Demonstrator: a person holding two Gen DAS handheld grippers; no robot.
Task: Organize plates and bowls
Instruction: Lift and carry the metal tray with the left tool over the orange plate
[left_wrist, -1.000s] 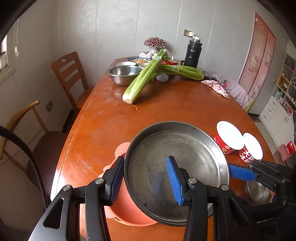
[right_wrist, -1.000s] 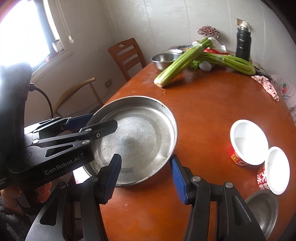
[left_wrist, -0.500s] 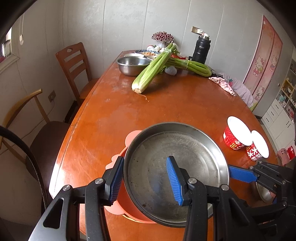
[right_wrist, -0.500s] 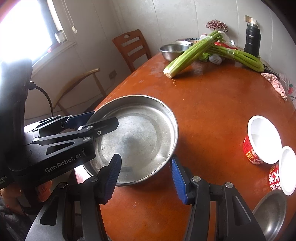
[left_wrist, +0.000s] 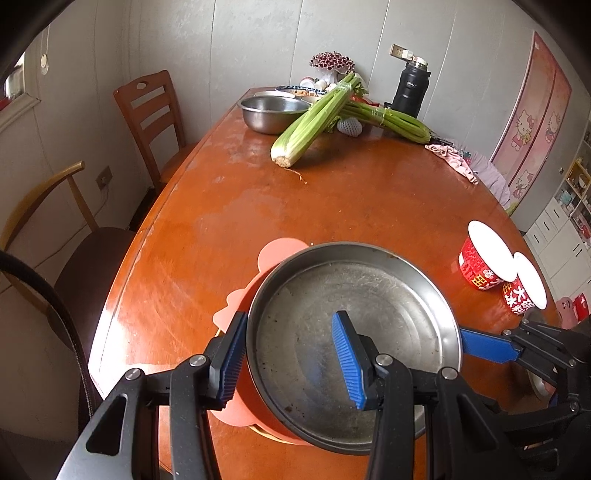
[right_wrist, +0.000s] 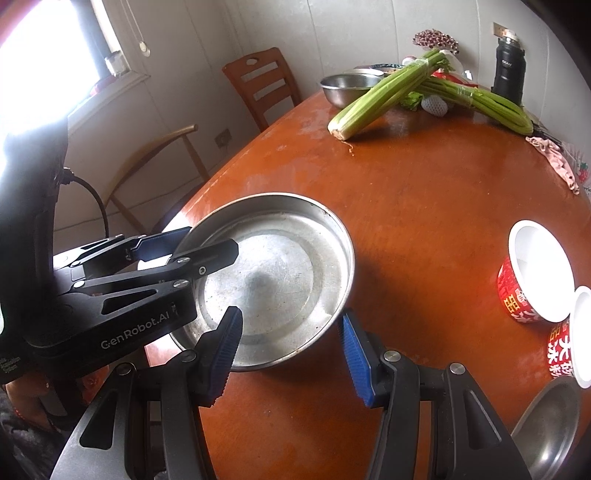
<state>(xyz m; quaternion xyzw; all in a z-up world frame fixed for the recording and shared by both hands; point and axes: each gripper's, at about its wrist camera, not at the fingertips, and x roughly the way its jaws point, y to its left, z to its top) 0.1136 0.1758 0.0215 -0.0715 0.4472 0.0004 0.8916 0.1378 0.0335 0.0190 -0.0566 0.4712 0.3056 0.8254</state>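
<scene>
left wrist view: left hand-held gripper (left_wrist: 291, 356) is clamped on the near-left rim of the steel pan (left_wrist: 354, 325), one pad outside the wall, one inside; right hand-held gripper (left_wrist: 487, 345) pinches the pan's right rim. the pan hangs tilted over a pink plate (left_wrist: 251, 295) at the near corner of the bench (left_wrist: 332, 206), overlapping it; contact can't be told. step in hand, as i judge it: stacking the pan onto the pink plate. next move calls for levelling and lowering with both grips together, then letting go. the bench edge runs just left of the plate, so there is little margin there; the middle of the bench is bare. right wrist view: right hand-held gripper (right_wrist: 291, 347) straddles the pan (right_wrist: 280, 280) rim, pads closed on the wall; the left one (right_wrist: 173, 251) holds the far side. two red paper cups (right_wrist: 535, 280) and a small steel bowl (right_wrist: 550, 424) sit well apart to the right; celery (right_wrist: 388, 99) lies far off.
</scene>
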